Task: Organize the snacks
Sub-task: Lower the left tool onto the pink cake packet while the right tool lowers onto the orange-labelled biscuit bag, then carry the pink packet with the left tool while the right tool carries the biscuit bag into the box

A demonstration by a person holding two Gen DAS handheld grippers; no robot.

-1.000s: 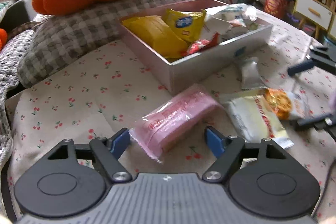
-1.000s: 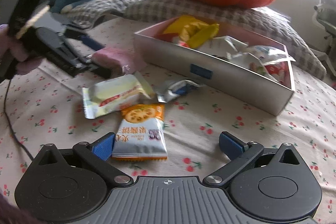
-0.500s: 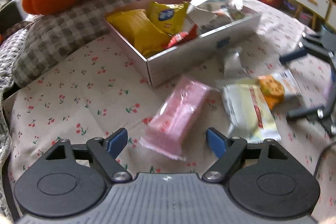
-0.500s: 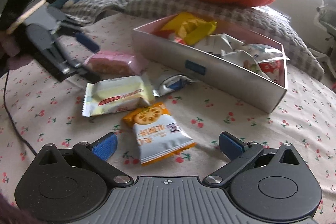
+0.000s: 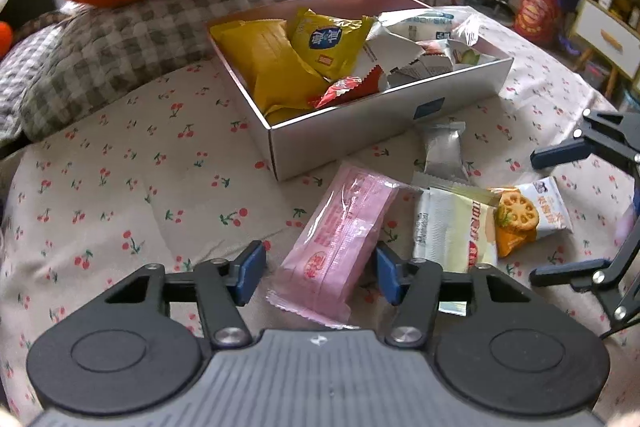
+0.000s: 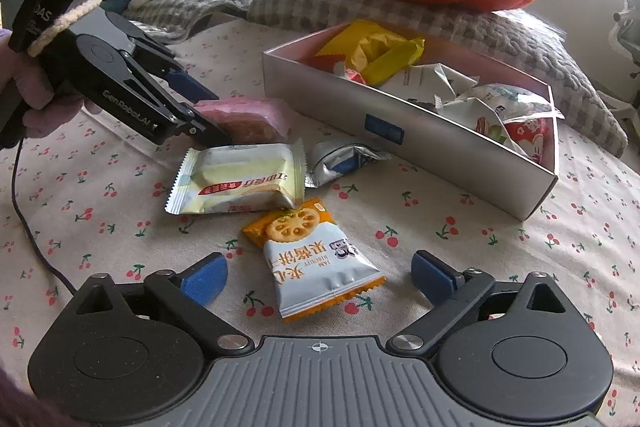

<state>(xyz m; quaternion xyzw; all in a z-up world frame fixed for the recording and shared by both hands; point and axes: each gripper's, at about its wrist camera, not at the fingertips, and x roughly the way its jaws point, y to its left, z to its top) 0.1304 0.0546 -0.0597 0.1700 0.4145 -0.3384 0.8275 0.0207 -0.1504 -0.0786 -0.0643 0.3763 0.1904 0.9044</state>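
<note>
— Pink wrapper, that's the one to watch. The pink wafer pack [image 5: 340,239] lies on the cherry-print cloth [image 5: 120,187] just in front of the near corner of the silver box [image 5: 360,123], and the left gripper [image 5: 318,269] has it between its blue pads.

— Gripped already?

— Not that I can see. The jaws are closing, but there's cloth showing on the outer side between pad and wrapper; the other pad is at the pack's edge, touching or nearly.

— How does it lie?

— Its long axis runs away from the gripper toward the box corner, tilted a little. The pads close across the short width, which I'd judge is the right way to take it. They're at the end farthest from the box.

— And the other hand?

— The right gripper [image 6: 318,277] is set wide with the biscuit packet [image 6: 316,259] lying between its fingers, untouched, its jaws starting to close. That packet is farther out from the box, beyond the pale yellow cake pack [image 6: 240,183]. A small silver sachet [image 6: 340,159] sits right by the box's long wall.

— So who goes first?

— Left, I'd guess; it's nearer to a grip.
</note>
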